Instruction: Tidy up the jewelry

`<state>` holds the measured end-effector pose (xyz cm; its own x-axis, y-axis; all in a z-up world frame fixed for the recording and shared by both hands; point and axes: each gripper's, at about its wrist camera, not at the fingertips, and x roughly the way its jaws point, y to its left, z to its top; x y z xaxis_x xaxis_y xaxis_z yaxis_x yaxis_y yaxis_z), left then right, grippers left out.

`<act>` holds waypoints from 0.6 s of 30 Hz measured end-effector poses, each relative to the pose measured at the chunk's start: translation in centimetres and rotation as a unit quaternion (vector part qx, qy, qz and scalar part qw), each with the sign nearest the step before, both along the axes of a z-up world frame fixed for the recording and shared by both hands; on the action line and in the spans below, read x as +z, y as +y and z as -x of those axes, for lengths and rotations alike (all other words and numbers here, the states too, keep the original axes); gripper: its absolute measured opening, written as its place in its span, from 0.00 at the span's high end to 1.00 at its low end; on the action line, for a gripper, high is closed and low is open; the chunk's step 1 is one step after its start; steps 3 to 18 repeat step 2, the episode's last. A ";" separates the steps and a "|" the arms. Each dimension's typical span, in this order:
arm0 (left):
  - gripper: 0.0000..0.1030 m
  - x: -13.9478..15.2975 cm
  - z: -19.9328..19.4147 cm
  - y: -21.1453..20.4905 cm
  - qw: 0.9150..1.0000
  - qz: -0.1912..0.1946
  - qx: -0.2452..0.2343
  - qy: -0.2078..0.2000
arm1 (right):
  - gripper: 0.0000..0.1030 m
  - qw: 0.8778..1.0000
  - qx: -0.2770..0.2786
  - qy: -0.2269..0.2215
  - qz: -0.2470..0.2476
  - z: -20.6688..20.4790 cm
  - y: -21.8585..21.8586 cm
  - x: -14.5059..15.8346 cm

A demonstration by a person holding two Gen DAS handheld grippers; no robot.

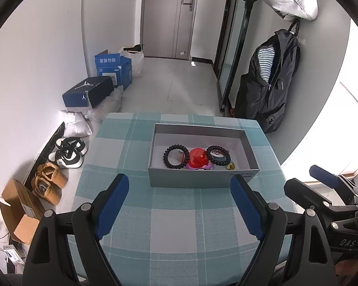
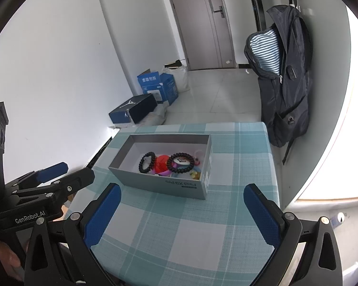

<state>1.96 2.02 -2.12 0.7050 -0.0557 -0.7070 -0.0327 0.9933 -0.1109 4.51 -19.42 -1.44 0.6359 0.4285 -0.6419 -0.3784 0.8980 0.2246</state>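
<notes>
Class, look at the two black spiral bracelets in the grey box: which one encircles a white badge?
The right-hand black spiral bracelet, beside the red ball; the left bracelet rings no badge.

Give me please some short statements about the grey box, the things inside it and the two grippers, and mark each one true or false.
1. Both black coil bracelets lie inside the grey box. True: one bracelet is left of the red round item, the other is right of it.
2. The left gripper holds a bracelet. False: it is open and empty, short of the box.
3. The right gripper is open. True.
4. The box has a lid on it. False: it is open at the top.
5. The box stands on a checked tablecloth. True.
</notes>
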 end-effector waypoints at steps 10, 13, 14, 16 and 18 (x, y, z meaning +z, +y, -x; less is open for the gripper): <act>0.19 0.0 0.1 0.0 1.000 0.003 -0.002 -0.003 | 0.00 1.000 0.000 0.001 0.000 0.0 0.0 0.0; 0.19 0.0 0.1 0.0 1.000 0.003 -0.002 -0.003 | 0.00 1.000 0.000 0.001 0.000 0.0 0.0 0.0; 0.19 0.0 0.1 0.0 1.000 0.003 -0.002 -0.003 | 0.00 1.000 0.000 0.001 0.000 0.0 0.0 0.0; 0.19 0.0 0.1 0.0 1.000 0.003 -0.002 -0.003 | 0.00 1.000 0.000 0.001 0.000 0.0 0.0 0.0; 0.19 0.0 0.1 0.0 1.000 0.003 -0.002 -0.003 | 0.00 1.000 0.000 0.001 0.000 0.0 0.0 0.0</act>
